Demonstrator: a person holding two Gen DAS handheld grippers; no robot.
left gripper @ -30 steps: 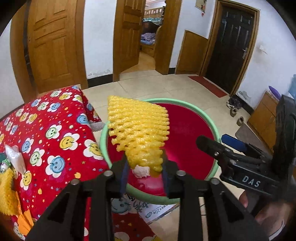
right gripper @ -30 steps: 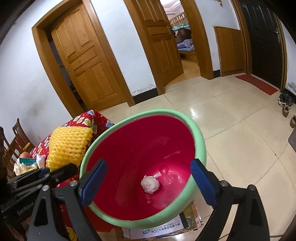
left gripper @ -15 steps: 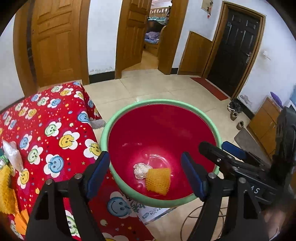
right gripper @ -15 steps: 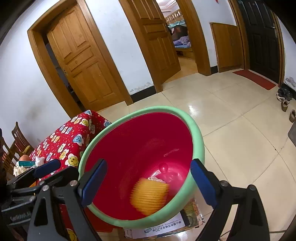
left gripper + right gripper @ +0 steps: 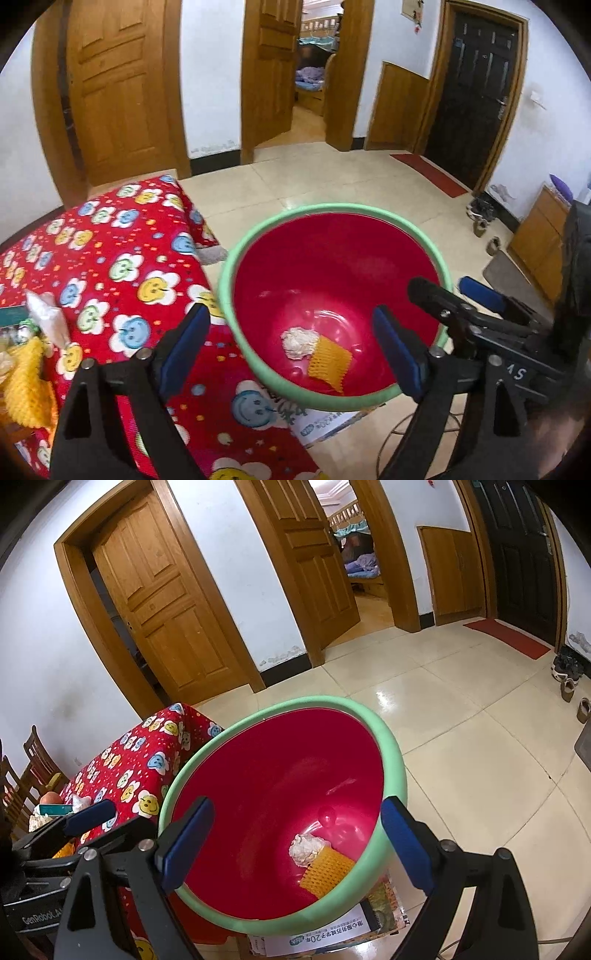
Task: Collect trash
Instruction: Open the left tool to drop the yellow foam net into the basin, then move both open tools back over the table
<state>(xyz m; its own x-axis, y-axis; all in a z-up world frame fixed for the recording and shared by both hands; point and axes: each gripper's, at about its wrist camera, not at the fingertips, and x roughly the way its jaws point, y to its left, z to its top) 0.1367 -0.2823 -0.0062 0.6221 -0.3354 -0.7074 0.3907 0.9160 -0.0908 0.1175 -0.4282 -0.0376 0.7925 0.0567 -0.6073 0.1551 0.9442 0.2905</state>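
Note:
A red bin with a green rim [image 5: 225, 266] [image 5: 397, 753] stands beside the table. At its bottom lie a yellow foam net [image 5: 330, 363] [image 5: 327, 869] and a crumpled white paper wad [image 5: 297, 341] [image 5: 304, 847], touching each other. My left gripper [image 5: 291, 350] hovers over the bin's near edge; its jaws are opening wide with nothing between them. My right gripper [image 5: 295, 842] stands open above the bin, empty, and shows in the left wrist view at the bin's right [image 5: 454, 295]. On the table at the left lie another yellow net [image 5: 26, 380] and a clear wrapper [image 5: 48, 317].
The table carries a red smiley-flower cloth [image 5: 122, 266] [image 5: 144, 760]. Magazines [image 5: 332, 936] lie under the bin. Wooden chairs [image 5: 33, 768] stand at the far left. Glossy tiled floor [image 5: 480, 738] spreads to the right, with shoes [image 5: 480, 218] near a dark door.
My left gripper opened and let go of the yellow foam net, which fell into the red bin beside the white wad. The right gripper stayed still.

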